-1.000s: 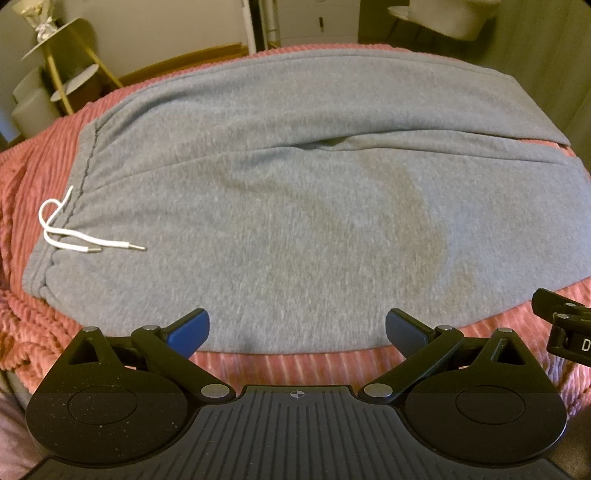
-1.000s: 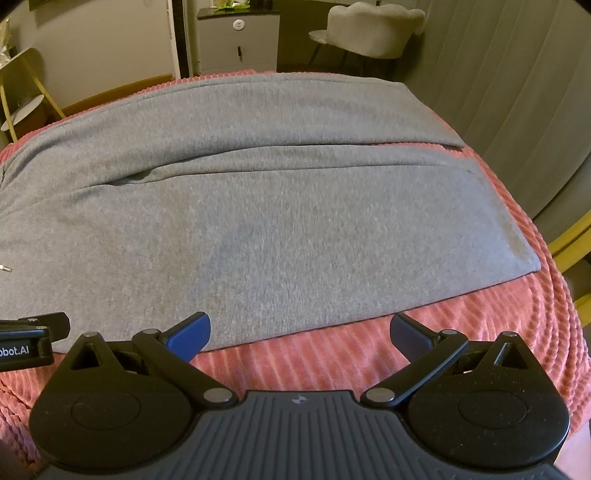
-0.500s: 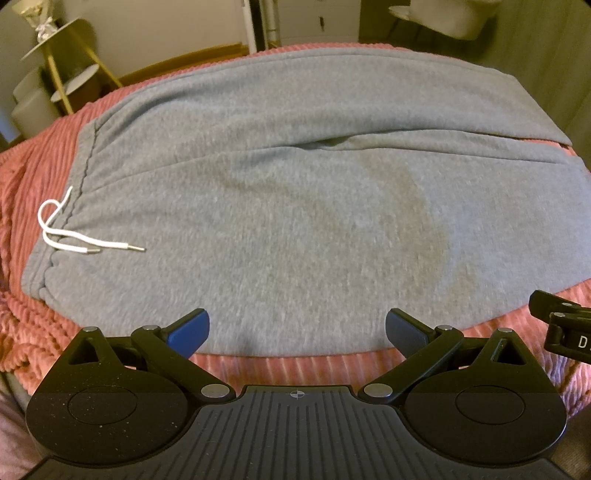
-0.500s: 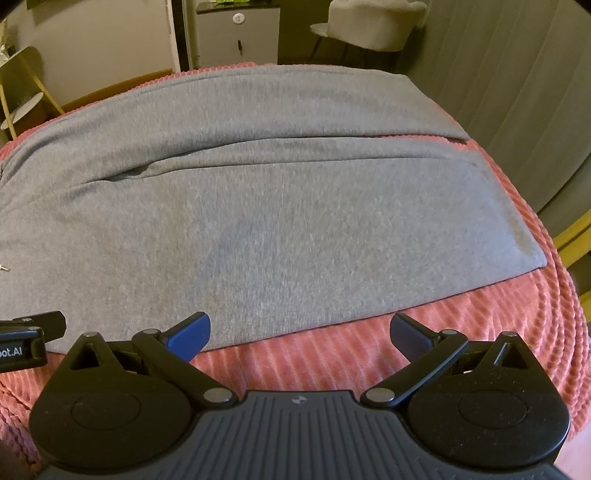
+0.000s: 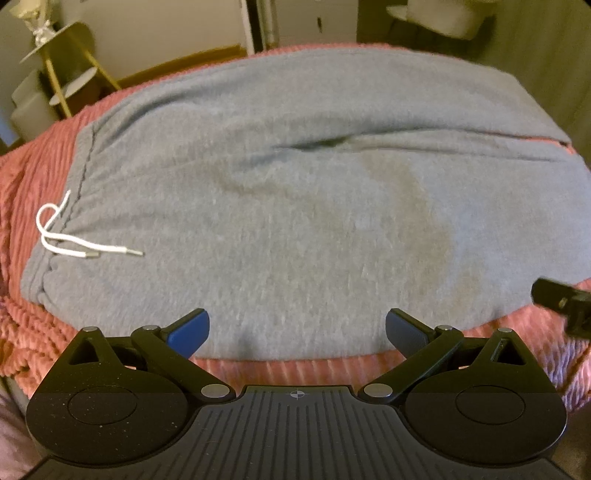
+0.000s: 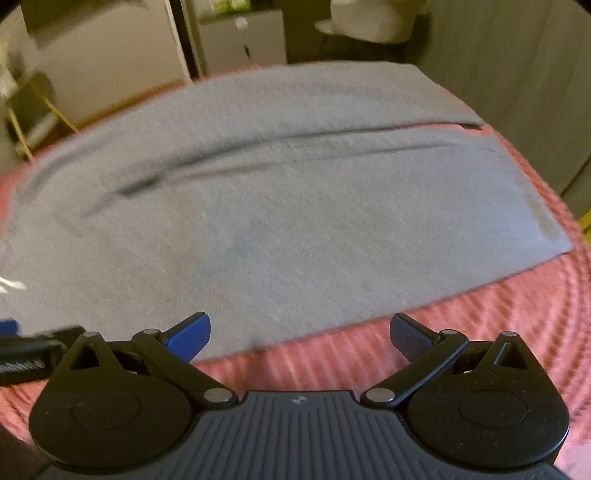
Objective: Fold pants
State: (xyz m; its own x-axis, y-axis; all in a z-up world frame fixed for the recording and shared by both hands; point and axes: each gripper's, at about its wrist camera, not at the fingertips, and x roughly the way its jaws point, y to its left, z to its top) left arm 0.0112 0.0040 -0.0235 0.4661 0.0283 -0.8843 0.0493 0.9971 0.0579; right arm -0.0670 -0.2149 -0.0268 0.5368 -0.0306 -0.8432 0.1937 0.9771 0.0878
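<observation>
- pants: grey sweatpants, laid flat across the bed, spread wide. waistband at 9 o'clock in left wrist view, leg ends at 3 o'clock in right wrist view. two legs lie side by side, long crease/gap between them running 9 to 3 o'clock. near edge of fabric lies just ahead of both grippers.
- drawstring: white cord w/ metal tips, looped at waistband, ends resting on the grey fabric, approx 9 o'clock.
- leg hem: near leg's cuff, flat on blanket at 3 o'clock; far leg's cuff just beyond it toward 1 o'clock.
- blanket: pink/coral ribbed cover on bed, under the pants, showing at 6 o'clock strip and both sides.
- left gripper: jaws wide apart, blue pads, holding nothing; hovers over near edge of pants, pads above fabric edge.
- right gripper: jaws wide apart, nothing between; left pad over pants edge, right pad over bare blanket. view blurred. also seen at 3 o'clock edge of left wrist view.
- bkgd: gold-legged side stand at 10 o'clock; white cabinet at 12 o'clock; pale chair at 1 o'clock.
</observation>
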